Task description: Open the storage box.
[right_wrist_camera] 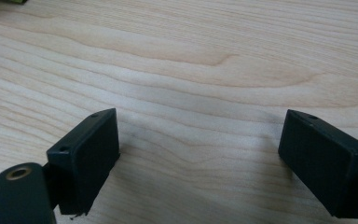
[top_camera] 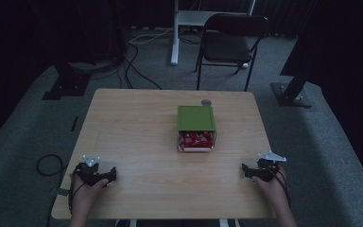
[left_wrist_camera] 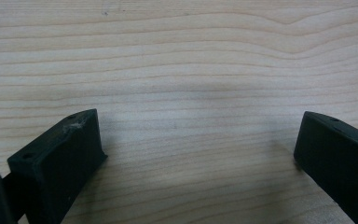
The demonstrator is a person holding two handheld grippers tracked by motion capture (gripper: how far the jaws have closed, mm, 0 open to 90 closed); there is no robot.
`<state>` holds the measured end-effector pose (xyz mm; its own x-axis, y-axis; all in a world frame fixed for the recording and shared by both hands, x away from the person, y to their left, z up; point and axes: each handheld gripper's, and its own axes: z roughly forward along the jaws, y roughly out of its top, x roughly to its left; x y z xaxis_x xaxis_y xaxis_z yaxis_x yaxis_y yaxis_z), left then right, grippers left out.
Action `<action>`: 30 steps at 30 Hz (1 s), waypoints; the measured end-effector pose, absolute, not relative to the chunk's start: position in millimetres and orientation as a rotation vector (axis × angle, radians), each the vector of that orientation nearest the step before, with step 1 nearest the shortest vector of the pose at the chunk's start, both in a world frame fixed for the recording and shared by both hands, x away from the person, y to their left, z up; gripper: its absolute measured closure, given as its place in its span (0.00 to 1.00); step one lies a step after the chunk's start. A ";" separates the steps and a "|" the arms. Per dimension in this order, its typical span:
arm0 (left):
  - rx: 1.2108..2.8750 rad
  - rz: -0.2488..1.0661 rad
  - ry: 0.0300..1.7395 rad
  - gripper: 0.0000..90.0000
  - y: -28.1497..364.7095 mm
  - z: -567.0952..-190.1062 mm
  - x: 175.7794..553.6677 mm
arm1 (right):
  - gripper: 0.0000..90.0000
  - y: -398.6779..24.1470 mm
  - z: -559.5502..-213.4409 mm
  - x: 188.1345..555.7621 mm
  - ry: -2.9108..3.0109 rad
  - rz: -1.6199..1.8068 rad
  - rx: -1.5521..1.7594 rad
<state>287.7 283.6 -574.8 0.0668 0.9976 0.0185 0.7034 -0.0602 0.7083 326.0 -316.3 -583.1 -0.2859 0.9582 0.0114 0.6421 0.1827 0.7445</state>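
From the high view, my left tool (top_camera: 108, 173) rests at the counter's (top_camera: 137, 137) seven o'clock corner and my right tool (top_camera: 248, 171) at its five o'clock corner, each in a hand. The box (top_camera: 196, 118) sits a little past the counter's centre, toward one o'clock, well apart from both tools. It has a green lid, and its near end shows red packets (top_camera: 196, 139) inside. A small grey disc (top_camera: 206, 101) lies just beyond it at twelve o'clock, and a chair (top_camera: 231, 40) stands on the floor behind the counter.

In the left gripper view, my left tool's jaws stand wide apart with bare wood between them. It holds nothing, and the box is out of frame here.

In the right gripper view, my right tool's jaws are likewise spread wide over bare wood, holding nothing. A sliver of green shows at the eleven o'clock corner, likely the box's edge.

Risks, as I judge them: the room is dim, so I could misread the box's edges and clip it with one jaw, sliding it toward the disc. The near end looks open, so tipping or dragging the box could spill the packets. Closing both tools unevenly might twist it.
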 end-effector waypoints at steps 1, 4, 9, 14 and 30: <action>1.829 0.717 1.683 0.02 283.8 -574.7 287.4 | 0.13 -316.3 -583.1 326.0 2.000 0.904 1.499; 1.833 0.715 1.674 0.02 283.7 -574.8 287.0 | 0.13 -316.3 -583.2 326.0 2.000 0.904 1.499; 1.858 0.708 1.644 0.02 281.3 -574.6 286.1 | 0.13 -316.3 -583.2 326.0 2.001 0.903 1.498; 1.922 0.698 1.558 0.02 268.3 -574.2 286.5 | 0.13 -316.3 -583.2 326.0 2.001 0.903 1.498; 2.063 0.739 1.308 0.02 216.5 -563.4 296.4 | 0.13 -316.3 -583.2 326.0 2.000 0.904 1.499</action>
<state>296.4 216.5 -563.4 0.3658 0.9195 0.1437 0.5977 -0.3504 0.7211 326.0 -316.3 -583.2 -0.2859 0.9582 0.0114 0.6419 0.1827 0.7447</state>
